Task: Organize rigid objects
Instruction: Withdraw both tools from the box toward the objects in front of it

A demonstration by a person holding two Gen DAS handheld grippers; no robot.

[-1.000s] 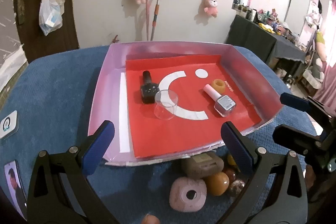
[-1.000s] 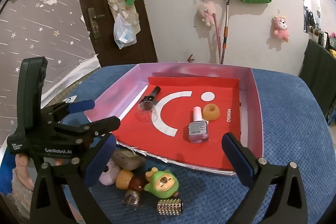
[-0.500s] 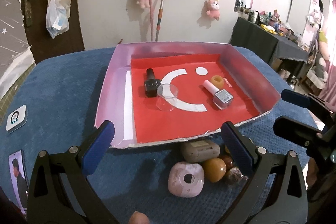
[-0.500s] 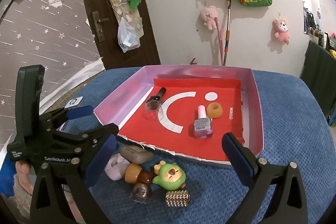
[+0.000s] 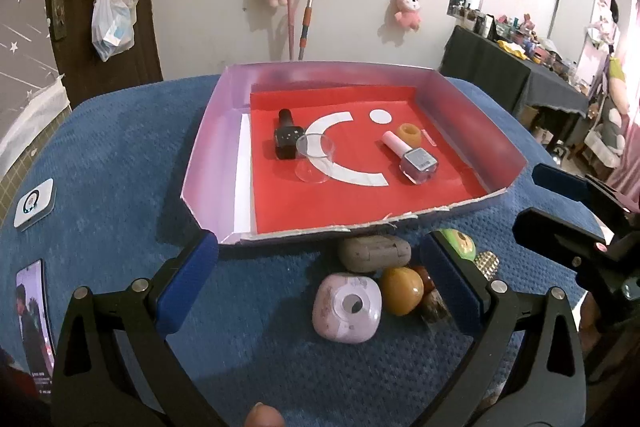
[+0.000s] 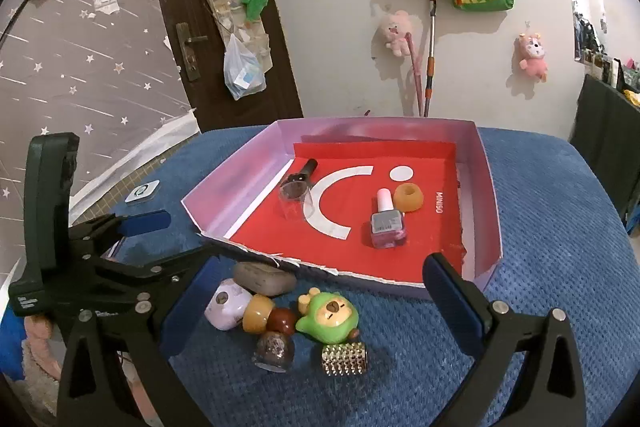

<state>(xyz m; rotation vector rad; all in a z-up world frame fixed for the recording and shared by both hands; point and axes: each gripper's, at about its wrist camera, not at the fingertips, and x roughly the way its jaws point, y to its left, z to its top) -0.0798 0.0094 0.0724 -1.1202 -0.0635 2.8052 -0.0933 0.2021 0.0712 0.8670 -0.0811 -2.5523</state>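
A lilac tray (image 5: 208,131) with a red liner holds a black bottle (image 5: 286,141), a clear cup (image 5: 314,159), a pink-capped polish bottle (image 5: 412,157) and an orange ring (image 5: 408,134). In front of it on the blue cloth lies a pile: grey case (image 5: 374,253), lilac case (image 5: 347,307), amber ball (image 5: 401,290), green bear figure (image 6: 328,315), studded cylinder (image 6: 344,359), glittery bottle (image 6: 275,349). My left gripper (image 5: 318,283) hangs open above the lilac case. My right gripper (image 6: 322,303) is open over the green figure. Neither holds anything.
A white card (image 5: 34,203) and a phone (image 5: 34,311) lie on the cloth at the left. The cloth's far right side (image 6: 560,227) is bare. A dark door and a wall with hung toys stand behind the tray.
Both grippers have drawn back from the tray, so the pile in front of it shows more fully. Both stay open; no object has moved.
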